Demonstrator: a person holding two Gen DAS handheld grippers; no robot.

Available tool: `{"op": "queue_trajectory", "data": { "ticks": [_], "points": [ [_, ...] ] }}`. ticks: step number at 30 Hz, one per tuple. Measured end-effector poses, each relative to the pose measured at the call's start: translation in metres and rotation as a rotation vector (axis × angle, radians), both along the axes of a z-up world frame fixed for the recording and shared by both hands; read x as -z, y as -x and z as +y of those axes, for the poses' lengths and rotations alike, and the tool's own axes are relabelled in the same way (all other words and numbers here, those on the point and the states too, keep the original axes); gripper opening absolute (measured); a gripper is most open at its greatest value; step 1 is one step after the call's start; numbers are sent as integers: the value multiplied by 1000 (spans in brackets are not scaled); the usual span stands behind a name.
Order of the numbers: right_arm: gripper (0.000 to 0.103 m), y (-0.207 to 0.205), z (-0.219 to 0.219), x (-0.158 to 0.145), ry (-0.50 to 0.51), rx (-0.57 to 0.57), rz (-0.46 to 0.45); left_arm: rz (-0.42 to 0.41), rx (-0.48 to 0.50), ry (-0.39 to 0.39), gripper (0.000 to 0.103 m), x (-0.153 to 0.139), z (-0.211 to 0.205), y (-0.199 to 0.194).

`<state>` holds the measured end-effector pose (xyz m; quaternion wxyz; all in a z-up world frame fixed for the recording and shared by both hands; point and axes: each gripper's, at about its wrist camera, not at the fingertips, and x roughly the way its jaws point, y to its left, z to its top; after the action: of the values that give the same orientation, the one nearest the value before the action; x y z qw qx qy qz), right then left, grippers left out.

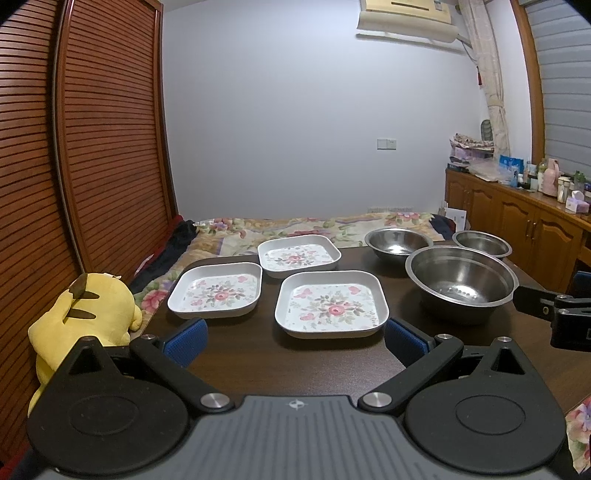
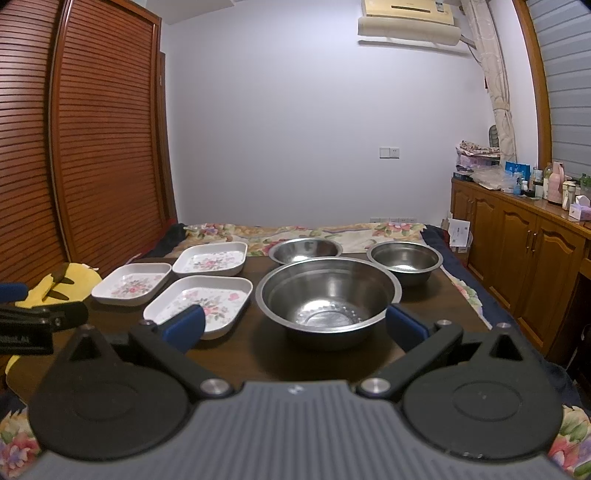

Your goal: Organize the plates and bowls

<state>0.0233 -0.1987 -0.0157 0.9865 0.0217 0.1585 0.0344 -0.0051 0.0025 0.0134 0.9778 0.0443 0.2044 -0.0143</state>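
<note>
On the dark wooden tabletop [image 1: 258, 354] three square white plates with a pink floral print sit in a cluster to the left and three steel bowls to the right, none stacked. The left gripper [image 1: 295, 338] hovers low over the near edge with its blue-padded fingers [image 1: 186, 339] spread wide and holding nothing; the nearest plate [image 1: 330, 304] lies straight ahead between them, just beyond the tips, apart from both pads. The left plate [image 1: 216, 290] sits just ahead of the left finger and the far plate [image 1: 298, 255] behind both, the three close together. The right gripper [image 2: 295, 328] is likewise wide open and empty, and the large bowl [image 2: 328, 297] stands upright directly ahead in the gap between its fingers [image 2: 406, 326], its rim near the right pad. Beyond it are the far bowl [image 2: 306, 250] and, to the right, the small bowl [image 2: 404, 260], each apart from the others. In the right wrist view the nearest plate [image 2: 201, 301] is partly hidden behind the left finger. A yellow plush toy [image 1: 85, 314] lies off the tabletop's left edge, against a floral bedspread [image 1: 288, 225]. Lettering on the air conditioner [image 2: 408, 16] and on the boxes on the sideboard [image 2: 517, 236] is too small to read.
</note>
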Motion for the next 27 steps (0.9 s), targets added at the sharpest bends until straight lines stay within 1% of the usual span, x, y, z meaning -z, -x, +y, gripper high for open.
{"op": "queue_trajectory", "data": {
  "ticks": [9, 19, 27],
  "points": [
    [103, 0, 0, 1, 0, 6, 1, -1, -1, 0, 103, 1, -1, 0],
    [103, -1, -3, 3, 3, 12, 6, 11, -3, 7, 103, 11, 0, -4],
    [103, -1, -3, 3, 1, 11, 7, 12, -4, 10, 103, 12, 2, -6]
  ]
}}
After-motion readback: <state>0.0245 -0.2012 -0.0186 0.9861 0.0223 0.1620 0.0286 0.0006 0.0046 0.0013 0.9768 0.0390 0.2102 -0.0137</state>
